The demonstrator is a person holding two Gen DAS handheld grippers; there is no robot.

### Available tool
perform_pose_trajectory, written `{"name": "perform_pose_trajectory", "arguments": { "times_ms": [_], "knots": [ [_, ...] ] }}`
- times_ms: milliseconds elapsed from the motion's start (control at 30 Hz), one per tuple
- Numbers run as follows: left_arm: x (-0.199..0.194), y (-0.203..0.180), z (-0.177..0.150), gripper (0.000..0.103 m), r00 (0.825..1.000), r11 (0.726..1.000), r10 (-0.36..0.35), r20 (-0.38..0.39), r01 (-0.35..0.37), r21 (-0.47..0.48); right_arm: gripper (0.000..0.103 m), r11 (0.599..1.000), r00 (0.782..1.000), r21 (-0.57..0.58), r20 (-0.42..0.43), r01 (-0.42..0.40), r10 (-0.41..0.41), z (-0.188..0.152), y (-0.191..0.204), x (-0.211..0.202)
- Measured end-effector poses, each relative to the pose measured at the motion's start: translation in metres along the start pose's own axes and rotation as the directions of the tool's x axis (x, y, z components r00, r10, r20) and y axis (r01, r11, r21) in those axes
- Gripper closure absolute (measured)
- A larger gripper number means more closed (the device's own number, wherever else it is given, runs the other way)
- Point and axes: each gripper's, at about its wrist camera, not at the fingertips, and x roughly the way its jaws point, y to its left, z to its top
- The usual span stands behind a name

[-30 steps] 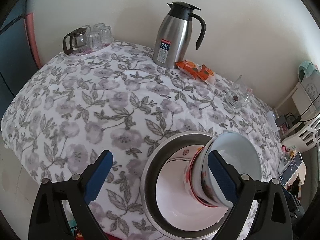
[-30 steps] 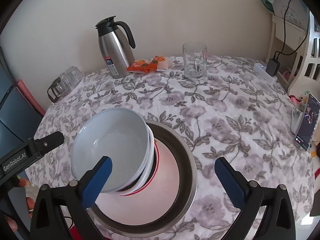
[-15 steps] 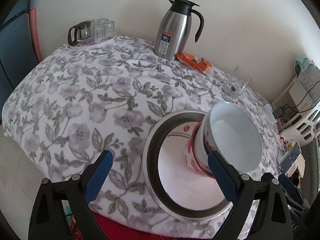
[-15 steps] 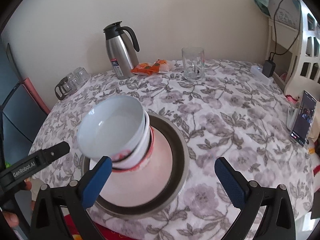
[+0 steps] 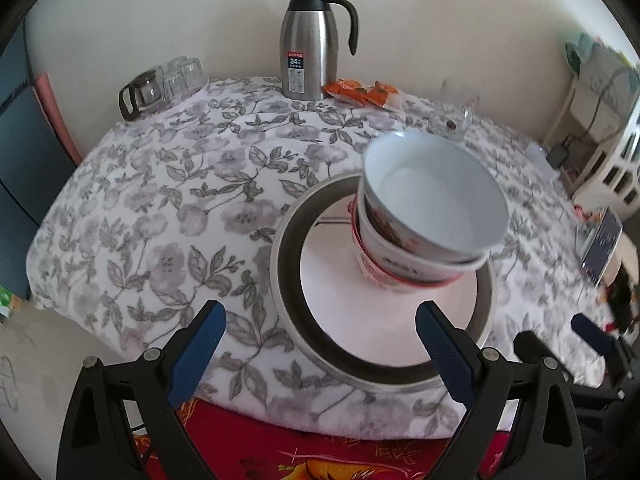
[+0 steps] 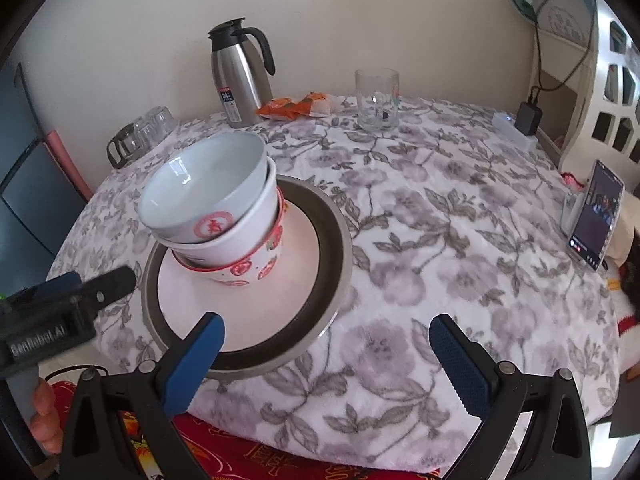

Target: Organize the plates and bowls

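Observation:
A stack of three nested white bowls with red patterns (image 5: 432, 220) (image 6: 216, 216) stands on a white plate (image 5: 360, 312) (image 6: 280, 272) inside a wide steel pan (image 5: 286, 280) (image 6: 340, 248) near the table's front edge. My left gripper (image 5: 320, 340) is open and empty, just in front of the pan. My right gripper (image 6: 328, 352) is open and empty, in front of the pan's right side. The left gripper also shows at the left of the right wrist view (image 6: 68, 312), and the right gripper at the right of the left wrist view (image 5: 588, 336).
A steel thermos jug (image 5: 310, 44) (image 6: 240, 76) stands at the back by the wall with orange snack packets (image 5: 360, 94) (image 6: 296, 106) beside it. A glass mug (image 6: 376, 100) (image 5: 456, 112) is back right, a glass teapot with cups (image 5: 160, 84) (image 6: 140, 136) back left. A phone (image 6: 596, 216) leans at the right edge.
Both grippers have pulled back from the bowl stack toward the table's front edge. The stack and pan now sit farther ahead of the open jaws.

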Motion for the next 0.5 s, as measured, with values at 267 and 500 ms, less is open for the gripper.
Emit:
{"name": "perform_pose_trajectory", "arguments": {
  "times_ms": [267, 500],
  "knots": [
    [0.005, -0.009, -0.019, 0.007, 0.998, 1.000, 0.006, -0.064, -0.007, -0.002, 0.000, 1.000, 1.000, 0.015, 0.010, -0.017, 0.017, -0.004, -0.012, -0.009],
    [0.002, -0.008, -0.028, 0.007, 0.998, 0.999, 0.024, -0.064, -0.027, -0.037, 0.000, 0.999, 1.000, -0.041, 0.003, -0.013, 0.013, -0.009, -0.012, -0.015]
  ]
}}
